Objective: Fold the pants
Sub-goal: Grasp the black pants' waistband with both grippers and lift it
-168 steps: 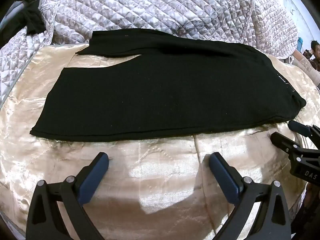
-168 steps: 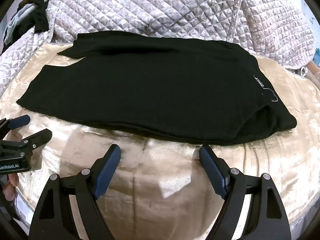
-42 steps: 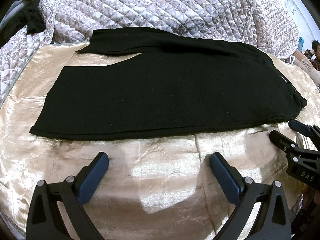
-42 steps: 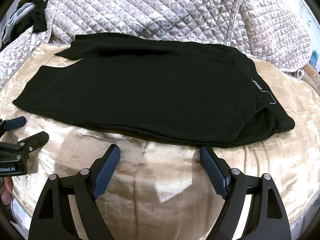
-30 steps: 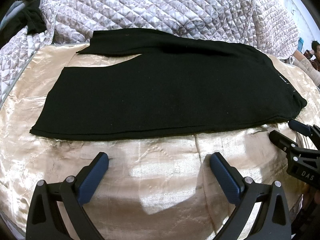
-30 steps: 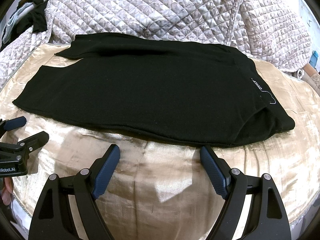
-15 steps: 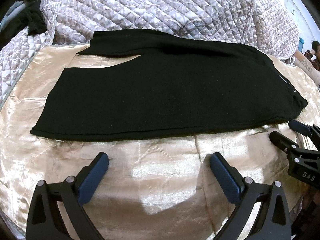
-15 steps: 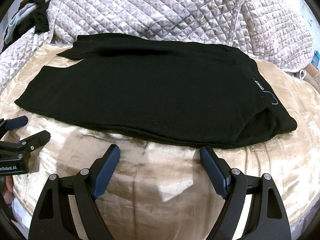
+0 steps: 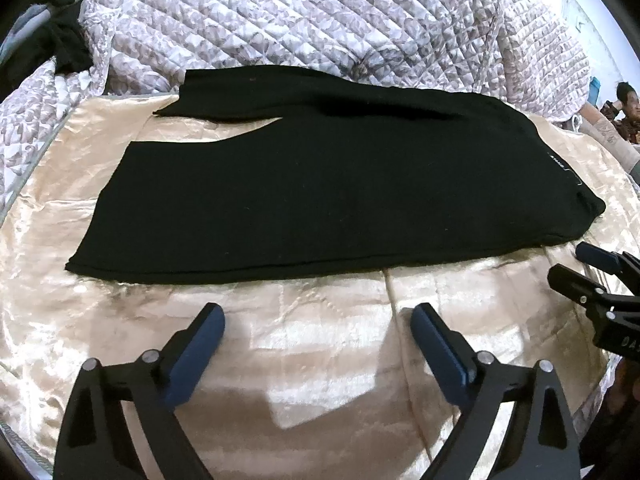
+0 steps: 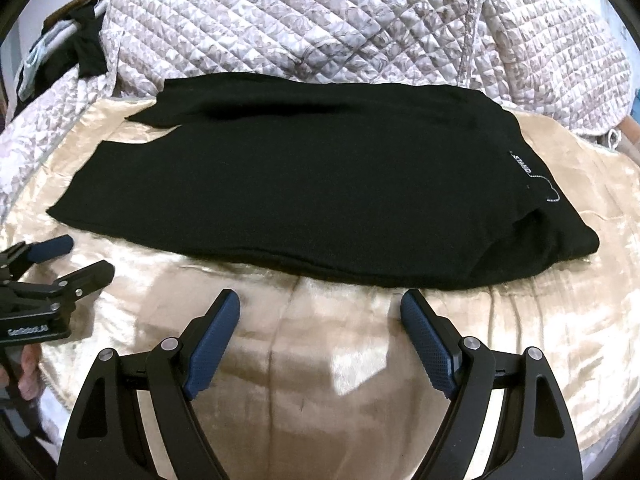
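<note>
Black pants lie flat on a gold satin sheet, legs to the left and waistband to the right, with one leg laid over the other. In the right wrist view the pants show a small white label near the waist. My left gripper hovers over the sheet in front of the near hem; its jaws are closing with nothing between them. My right gripper stands open just short of the near edge, holding nothing. The right gripper sits near the waist corner, and the left gripper near the leg hems.
A quilted grey-white blanket is heaped behind the pants. Dark clothing hangs at the far left. A person is at the far right edge. A hand holds the left gripper's handle.
The left gripper's jaws have drawn slightly closer together. The right wrist view has shifted a little. The pants lie as before.
</note>
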`<state>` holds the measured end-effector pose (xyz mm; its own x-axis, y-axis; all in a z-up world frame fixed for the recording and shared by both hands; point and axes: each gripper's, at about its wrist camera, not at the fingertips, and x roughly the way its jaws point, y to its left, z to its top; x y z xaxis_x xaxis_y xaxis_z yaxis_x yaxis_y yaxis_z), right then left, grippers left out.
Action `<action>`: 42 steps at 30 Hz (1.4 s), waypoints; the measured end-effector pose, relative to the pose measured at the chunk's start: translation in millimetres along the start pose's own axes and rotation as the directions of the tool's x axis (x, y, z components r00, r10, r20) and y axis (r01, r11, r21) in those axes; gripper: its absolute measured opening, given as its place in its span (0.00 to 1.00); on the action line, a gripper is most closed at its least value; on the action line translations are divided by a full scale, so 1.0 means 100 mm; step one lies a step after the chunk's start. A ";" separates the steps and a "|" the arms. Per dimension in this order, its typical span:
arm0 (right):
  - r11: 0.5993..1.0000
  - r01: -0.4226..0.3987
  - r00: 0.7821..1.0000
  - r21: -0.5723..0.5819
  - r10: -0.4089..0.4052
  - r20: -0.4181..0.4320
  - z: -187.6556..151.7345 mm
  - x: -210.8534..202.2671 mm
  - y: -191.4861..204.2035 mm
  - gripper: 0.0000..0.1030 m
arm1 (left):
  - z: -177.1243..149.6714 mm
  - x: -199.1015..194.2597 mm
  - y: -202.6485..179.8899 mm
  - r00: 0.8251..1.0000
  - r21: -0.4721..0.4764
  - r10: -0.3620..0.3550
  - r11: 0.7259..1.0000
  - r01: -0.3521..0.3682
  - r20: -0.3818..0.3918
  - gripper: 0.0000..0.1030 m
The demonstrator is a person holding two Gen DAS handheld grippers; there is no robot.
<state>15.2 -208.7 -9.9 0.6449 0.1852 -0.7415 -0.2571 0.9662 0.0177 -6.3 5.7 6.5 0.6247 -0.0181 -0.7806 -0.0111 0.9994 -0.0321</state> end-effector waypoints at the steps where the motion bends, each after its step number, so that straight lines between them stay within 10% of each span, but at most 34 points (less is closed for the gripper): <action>1: 1.000 -0.007 1.000 0.005 0.007 0.001 -0.01 -0.04 -0.02 0.80 | 0.00 -0.02 0.01 1.000 -0.002 -0.001 1.000 0.001 0.005 0.90; 14: 0.980 -0.034 0.999 0.194 0.027 0.038 0.01 -0.20 -0.61 0.64 | 0.04 -0.03 0.81 0.995 -0.284 -0.091 0.954 0.097 0.034 0.76; 22: 0.832 -0.173 0.985 0.527 0.148 0.091 0.01 -0.01 -1.36 0.64 | 0.10 0.14 1.14 0.975 -0.491 -0.195 0.842 0.222 0.106 0.76; 28: 0.769 -0.219 0.976 0.601 0.177 0.130 0.20 0.15 -1.54 0.60 | 0.22 0.26 1.18 0.974 -0.508 -0.184 0.832 0.224 0.129 0.74; 37: 0.739 -0.173 0.984 0.652 0.106 0.142 0.29 0.28 -1.76 0.19 | 0.28 0.43 1.44 0.994 -0.578 -0.067 0.809 0.107 0.091 0.07; 42: 0.745 -0.151 0.987 0.650 0.078 0.140 0.29 0.29 -1.78 0.07 | 0.34 0.31 1.40 0.994 -0.550 -0.028 0.831 0.079 0.102 0.03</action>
<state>100.5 -369.7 -14.9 0.7171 0.2832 -0.6368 0.1791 0.8082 0.5610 38.4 146.2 -0.6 0.7009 -0.0427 -0.7119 -0.3894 0.8134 -0.4322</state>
